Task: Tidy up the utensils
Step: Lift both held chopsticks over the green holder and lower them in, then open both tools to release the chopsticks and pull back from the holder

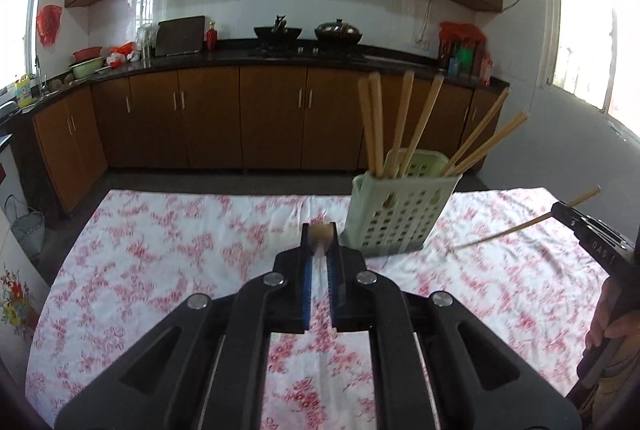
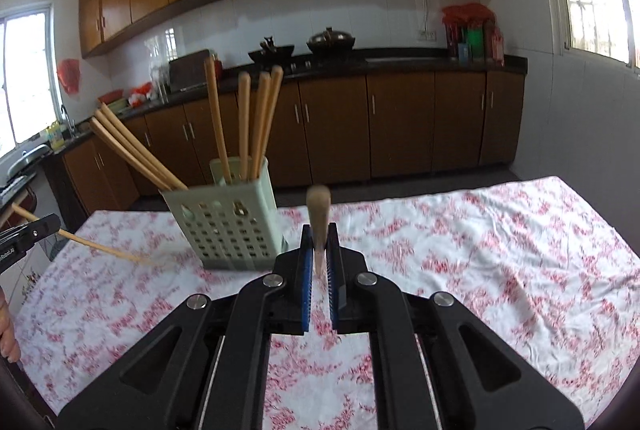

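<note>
One chopstick (image 1: 321,234) was clamped between the jaws of the left gripper (image 1: 320,250), its blunt end toward the camera. A second chopstick (image 2: 318,226) was clamped the same way in the right gripper (image 2: 319,250), tilted upward. Both grippers were held above the floral tablecloth (image 1: 160,238). One pale green perforated holder (image 1: 394,213) stood upright on the cloth, between the two grippers. Seven chopsticks (image 2: 244,117) were counted in the holder: four near upright, three leaning outward. Total counted: nine chopsticks, one holder. Motion blur was noted on the held sticks.
</note>
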{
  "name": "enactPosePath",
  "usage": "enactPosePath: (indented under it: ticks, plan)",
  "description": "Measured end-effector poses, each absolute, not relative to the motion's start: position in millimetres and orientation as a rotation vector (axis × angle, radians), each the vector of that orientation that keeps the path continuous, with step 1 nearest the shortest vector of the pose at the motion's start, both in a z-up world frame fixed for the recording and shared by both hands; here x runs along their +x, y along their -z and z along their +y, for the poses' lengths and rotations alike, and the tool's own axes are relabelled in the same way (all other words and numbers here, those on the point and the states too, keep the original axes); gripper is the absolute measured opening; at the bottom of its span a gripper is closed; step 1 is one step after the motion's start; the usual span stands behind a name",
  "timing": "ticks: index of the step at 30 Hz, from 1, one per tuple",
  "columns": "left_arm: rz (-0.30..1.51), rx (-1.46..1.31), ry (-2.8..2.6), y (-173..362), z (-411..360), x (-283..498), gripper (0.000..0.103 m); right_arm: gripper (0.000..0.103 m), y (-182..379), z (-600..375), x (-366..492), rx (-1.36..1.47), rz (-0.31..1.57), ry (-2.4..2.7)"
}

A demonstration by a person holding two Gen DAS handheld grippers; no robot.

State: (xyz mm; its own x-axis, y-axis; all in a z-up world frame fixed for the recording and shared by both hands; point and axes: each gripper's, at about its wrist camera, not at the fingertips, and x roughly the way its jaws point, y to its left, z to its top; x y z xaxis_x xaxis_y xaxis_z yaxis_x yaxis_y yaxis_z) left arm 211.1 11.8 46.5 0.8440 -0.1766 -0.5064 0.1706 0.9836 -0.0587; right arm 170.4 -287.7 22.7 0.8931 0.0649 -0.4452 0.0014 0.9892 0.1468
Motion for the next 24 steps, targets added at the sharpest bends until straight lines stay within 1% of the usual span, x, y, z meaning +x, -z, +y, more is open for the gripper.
enactPosePath:
  ticks: [9,18,22,24]
  plan:
    - [0.434,-0.010,0.291,-97.8,-4.2,198.4,0.008,0.007,-80.2,-276.0,165.6,0.175,0.317,-0.140]
    - [0.209,-0.081,0.299,-162.6,-47.2,214.1,0.008,0.007,-137.5,-257.1,166.3,0.205,0.042,-0.201]
    - [0.101,-0.104,0.246,-182.0,-59.2,228.5,0.008,0.007,-141.1,-253.3,181.5,0.197,-0.055,-0.182]
    - [0.081,-0.114,0.223,-183.1,-61.9,238.1,0.008,0.007,-135.5,-250.9,193.2,0.190,-0.081,-0.176]
